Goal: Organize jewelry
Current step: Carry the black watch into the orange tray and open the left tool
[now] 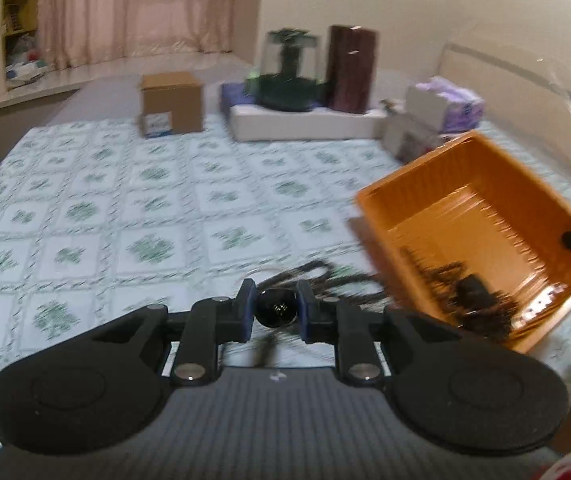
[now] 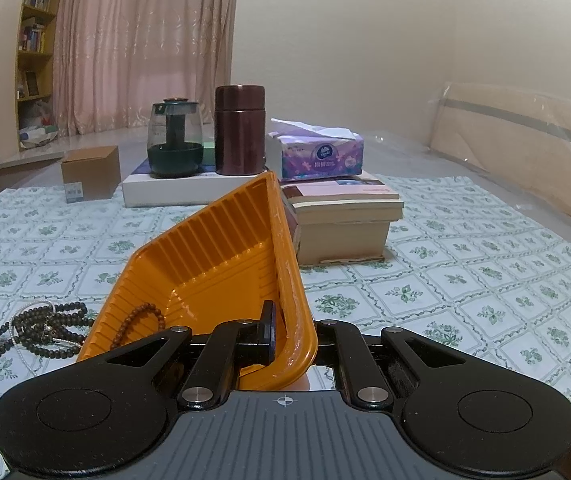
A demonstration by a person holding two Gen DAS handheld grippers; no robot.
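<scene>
Your left gripper (image 1: 276, 309) pinches a round black piece (image 1: 275, 307) between its blue-padded fingers (image 1: 247, 312), low over the floral tablecloth (image 1: 125, 208); dark bead strands (image 1: 317, 276), blurred, trail from it toward 2 o'clock, up to the orange tray (image 1: 465, 216), which sits at 3 o'clock of that view with more dark beads (image 1: 465, 296) heaped inside. Your right gripper (image 2: 291, 330) clamps the tray's near rim (image 2: 293, 292), one finger (image 2: 268, 330) inside the wall, the other hidden behind it; the tray stands tilted, its far corner raised toward 12 o'clock; a brown bead bracelet (image 2: 141, 320) lies in its lower part; a tangle of dark bead necklaces (image 2: 41, 330) rests on the cloth at 9 o'clock, just beside the tray. Beyond, at 12 o'clock, stand a glass teapot (image 2: 174, 140) and a dark red canister (image 2: 239, 132) on a white box (image 2: 173, 192); a tissue box (image 2: 317, 152) tops stacked books (image 2: 341, 208) at 1 o'clock; a cardboard box (image 2: 91, 172) sits at 10 o'clock.
</scene>
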